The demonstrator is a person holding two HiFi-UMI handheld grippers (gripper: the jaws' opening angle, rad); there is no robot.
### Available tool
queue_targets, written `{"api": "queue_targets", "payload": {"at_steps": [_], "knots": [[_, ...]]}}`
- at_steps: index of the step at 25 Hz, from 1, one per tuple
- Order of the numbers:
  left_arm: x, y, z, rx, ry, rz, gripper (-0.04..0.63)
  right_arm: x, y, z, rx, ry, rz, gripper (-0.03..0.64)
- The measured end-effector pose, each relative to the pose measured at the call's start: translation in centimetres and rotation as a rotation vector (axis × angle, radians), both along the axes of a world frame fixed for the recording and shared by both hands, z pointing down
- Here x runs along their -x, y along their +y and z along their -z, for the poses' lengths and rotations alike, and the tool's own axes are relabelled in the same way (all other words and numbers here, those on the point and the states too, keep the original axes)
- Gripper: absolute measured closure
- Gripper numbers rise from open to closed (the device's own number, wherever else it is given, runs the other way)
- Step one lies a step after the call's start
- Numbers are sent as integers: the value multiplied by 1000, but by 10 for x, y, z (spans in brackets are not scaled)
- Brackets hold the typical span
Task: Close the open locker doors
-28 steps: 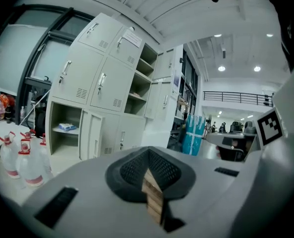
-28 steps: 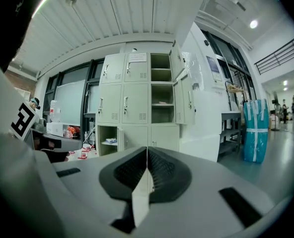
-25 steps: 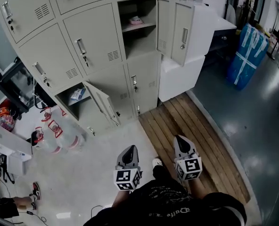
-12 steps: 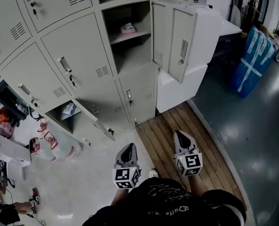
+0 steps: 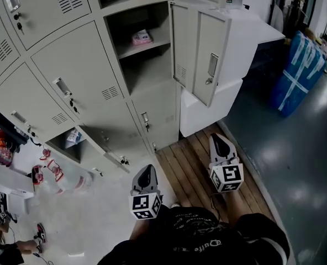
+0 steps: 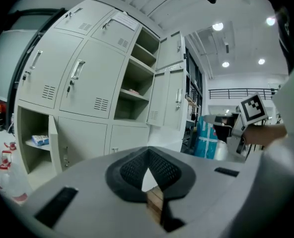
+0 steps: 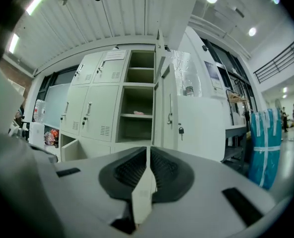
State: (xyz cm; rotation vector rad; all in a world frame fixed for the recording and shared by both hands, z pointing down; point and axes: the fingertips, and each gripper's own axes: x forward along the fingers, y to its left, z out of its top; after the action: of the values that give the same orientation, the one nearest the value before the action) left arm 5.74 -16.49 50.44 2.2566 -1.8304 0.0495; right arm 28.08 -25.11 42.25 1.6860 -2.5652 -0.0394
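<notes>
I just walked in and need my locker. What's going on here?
A person stands facing a bank of grey lockers with a gripper in each hand. The left gripper and the right gripper are both shut and empty, held low in front of the body and touching nothing. The doors of the right column stand open, and so does a low door further left. None of them has been pushed shut yet.

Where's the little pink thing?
In the head view, the pink thing lies on the shelf inside the open locker, top middle, just left of the open door.
</notes>
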Motion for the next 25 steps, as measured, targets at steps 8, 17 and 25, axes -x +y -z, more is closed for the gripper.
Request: {"api": "queue_targets", "payload": {"at_steps": [8,17,25], "knots": [[13,-25,4,-3,-4,7,595,-17,-57,64,-80,-75,-33,515],[24,-43,5,3,-10,-17,595,-19,-108,115,-122,-143,6,508],[40,-45,0,26,-17,3,595,-24,-150,133,-134,-100,-30,503]]}}
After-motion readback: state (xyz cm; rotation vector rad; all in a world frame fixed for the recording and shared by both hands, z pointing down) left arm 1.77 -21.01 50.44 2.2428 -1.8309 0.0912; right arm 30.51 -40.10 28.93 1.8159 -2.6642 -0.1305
